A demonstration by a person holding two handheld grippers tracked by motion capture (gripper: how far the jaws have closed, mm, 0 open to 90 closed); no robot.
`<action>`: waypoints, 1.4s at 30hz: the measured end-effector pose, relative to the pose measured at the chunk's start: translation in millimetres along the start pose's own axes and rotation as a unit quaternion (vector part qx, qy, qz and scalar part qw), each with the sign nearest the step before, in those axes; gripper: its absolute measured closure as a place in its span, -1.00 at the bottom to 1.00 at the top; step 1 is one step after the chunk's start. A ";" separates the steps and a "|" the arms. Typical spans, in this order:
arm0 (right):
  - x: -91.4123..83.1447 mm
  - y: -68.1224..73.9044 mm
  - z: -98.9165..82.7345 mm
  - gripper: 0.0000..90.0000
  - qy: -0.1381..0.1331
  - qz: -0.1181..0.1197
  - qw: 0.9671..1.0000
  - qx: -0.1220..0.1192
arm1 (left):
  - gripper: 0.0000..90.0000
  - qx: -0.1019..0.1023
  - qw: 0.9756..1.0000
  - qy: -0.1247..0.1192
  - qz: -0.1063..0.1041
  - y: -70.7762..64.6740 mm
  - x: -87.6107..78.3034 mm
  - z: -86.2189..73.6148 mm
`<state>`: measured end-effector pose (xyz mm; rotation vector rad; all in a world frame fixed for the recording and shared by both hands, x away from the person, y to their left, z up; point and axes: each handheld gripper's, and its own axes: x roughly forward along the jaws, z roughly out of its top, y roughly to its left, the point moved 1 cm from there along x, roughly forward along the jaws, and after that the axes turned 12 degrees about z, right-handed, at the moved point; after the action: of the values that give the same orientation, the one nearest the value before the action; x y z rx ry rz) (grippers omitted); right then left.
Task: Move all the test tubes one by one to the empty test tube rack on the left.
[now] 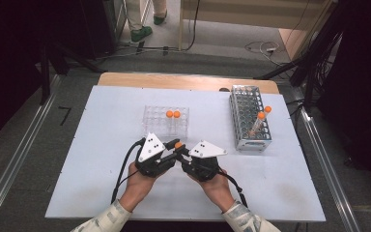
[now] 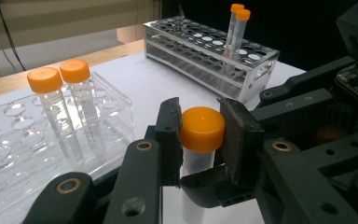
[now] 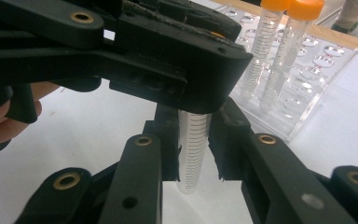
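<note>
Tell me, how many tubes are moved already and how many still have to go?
Two orange-capped tubes already stand in the clear rack. A third tube is in hand: the left gripper is shut on its cap, the right gripper on its body. Two more tubes wait in the metal rack, if they are meant to follow.

From my feed: white tabletop on wooden board, grey floor all round. Metal rails run along both sides. Dark equipment flanks left and right. Cables trail across floor at back. Standing person's green shoes beyond table.
</note>
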<state>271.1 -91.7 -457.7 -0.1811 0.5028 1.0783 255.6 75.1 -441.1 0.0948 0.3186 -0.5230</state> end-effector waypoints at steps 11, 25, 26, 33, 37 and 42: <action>-10.9 -9.1 0.3 -0.25 0.007 0.003 1.000 0.010 | 0.55 -0.026 1.000 -0.002 0.009 14.8 -7.3 4.6; -39.9 -34.8 -8.1 -0.39 0.002 -0.036 0.999 0.040 | 0.55 -0.048 0.998 0.006 0.039 34.7 -10.4 8.9; -42.9 -37.1 -8.9 -0.40 0.001 -0.039 0.998 0.045 | 0.55 -0.049 0.998 0.005 0.042 36.6 -11.2 9.5; -57.0 -48.0 -19.6 -0.40 0.002 -0.055 0.997 0.054 | 0.56 -0.058 0.997 0.001 0.051 46.6 -16.1 11.5; -62.9 -54.3 -24.6 -0.40 0.002 -0.063 0.996 0.060 | 0.56 -0.062 0.997 -0.002 0.055 50.2 -18.4 13.1; -72.3 -59.8 -27.4 -0.39 -0.004 -0.075 0.995 0.067 | 0.56 -0.066 0.996 -0.005 0.058 53.6 -18.8 15.9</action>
<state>288.2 -187.8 -453.1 -0.0944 0.5436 0.8958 271.6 127.6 -419.5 -0.0167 0.3357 -0.3867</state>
